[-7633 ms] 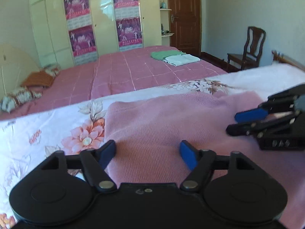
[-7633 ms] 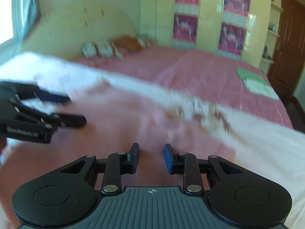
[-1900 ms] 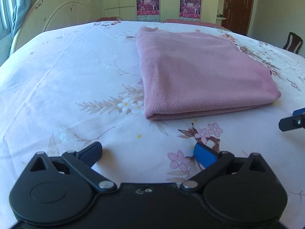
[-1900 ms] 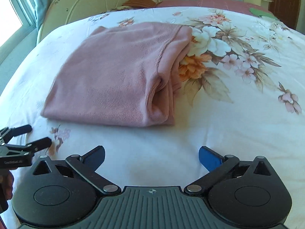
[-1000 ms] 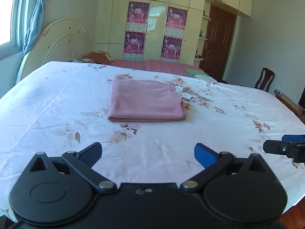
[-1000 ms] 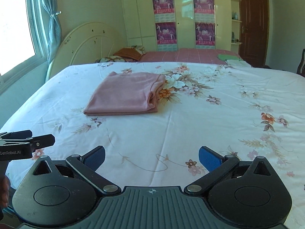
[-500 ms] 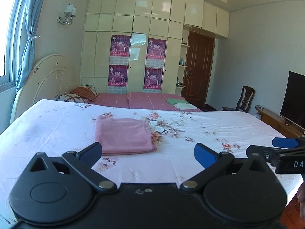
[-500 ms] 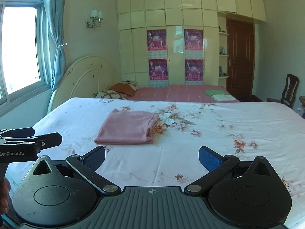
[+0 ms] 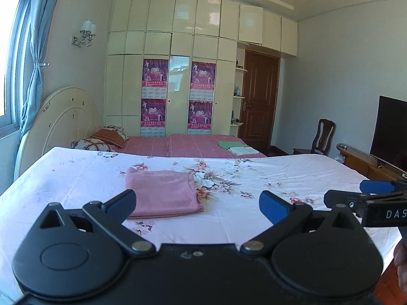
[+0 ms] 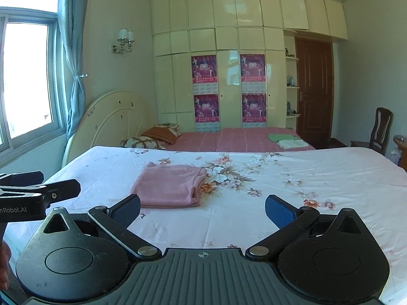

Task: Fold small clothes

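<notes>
A pink garment (image 9: 162, 193) is seen folded into a neat rectangle on the floral white bedsheet (image 9: 254, 216), left of the bed's middle and well apart from both grippers. Nearest the cameras, the left gripper (image 9: 197, 204) and the right gripper (image 10: 202, 209) are held above the near edge of the bed, each with its blue-padded fingers (image 10: 278, 212) spread wide and nothing between them. Beyond the floral sheet, a pink bedspread (image 10: 241, 139) is shown carrying two patterned pillows (image 10: 152, 138) at the headboard side and a small stack of green and white folded clothes (image 10: 286, 139) toward the door side. A cream wardrobe (image 10: 229, 76) with four magenta posters is set against the far wall, flanked by a brown door (image 10: 314, 89).
</notes>
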### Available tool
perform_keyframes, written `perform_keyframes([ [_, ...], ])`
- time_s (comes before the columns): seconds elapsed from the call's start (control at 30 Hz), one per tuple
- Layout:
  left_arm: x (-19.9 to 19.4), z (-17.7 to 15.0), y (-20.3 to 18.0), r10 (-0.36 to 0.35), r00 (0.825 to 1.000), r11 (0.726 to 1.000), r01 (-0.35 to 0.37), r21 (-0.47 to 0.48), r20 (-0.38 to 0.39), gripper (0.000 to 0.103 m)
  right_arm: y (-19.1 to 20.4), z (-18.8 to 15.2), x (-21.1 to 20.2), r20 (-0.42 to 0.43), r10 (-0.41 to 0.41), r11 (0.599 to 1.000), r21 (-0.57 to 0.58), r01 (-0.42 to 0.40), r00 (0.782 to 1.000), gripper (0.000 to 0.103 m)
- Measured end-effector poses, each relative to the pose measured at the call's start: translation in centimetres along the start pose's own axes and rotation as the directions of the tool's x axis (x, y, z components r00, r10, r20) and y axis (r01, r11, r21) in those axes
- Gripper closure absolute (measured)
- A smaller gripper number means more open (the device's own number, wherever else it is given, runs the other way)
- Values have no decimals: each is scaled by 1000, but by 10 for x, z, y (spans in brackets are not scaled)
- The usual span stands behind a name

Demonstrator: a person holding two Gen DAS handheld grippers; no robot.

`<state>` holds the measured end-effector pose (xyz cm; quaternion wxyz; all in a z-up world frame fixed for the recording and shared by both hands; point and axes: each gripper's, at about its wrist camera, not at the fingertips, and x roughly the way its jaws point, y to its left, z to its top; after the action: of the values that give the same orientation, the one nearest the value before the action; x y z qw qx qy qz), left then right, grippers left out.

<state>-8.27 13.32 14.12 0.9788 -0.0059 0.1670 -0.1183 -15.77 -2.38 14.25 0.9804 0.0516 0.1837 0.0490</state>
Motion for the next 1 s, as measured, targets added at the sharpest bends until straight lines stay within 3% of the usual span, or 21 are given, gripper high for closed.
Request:
perform_keyframes([
  [1.0, -2, -3, -1, 19, 1000, 1000, -19, 7, 1, 0, -8, 1, -4, 6, 4, 1000, 11, -4, 1000, 0],
])
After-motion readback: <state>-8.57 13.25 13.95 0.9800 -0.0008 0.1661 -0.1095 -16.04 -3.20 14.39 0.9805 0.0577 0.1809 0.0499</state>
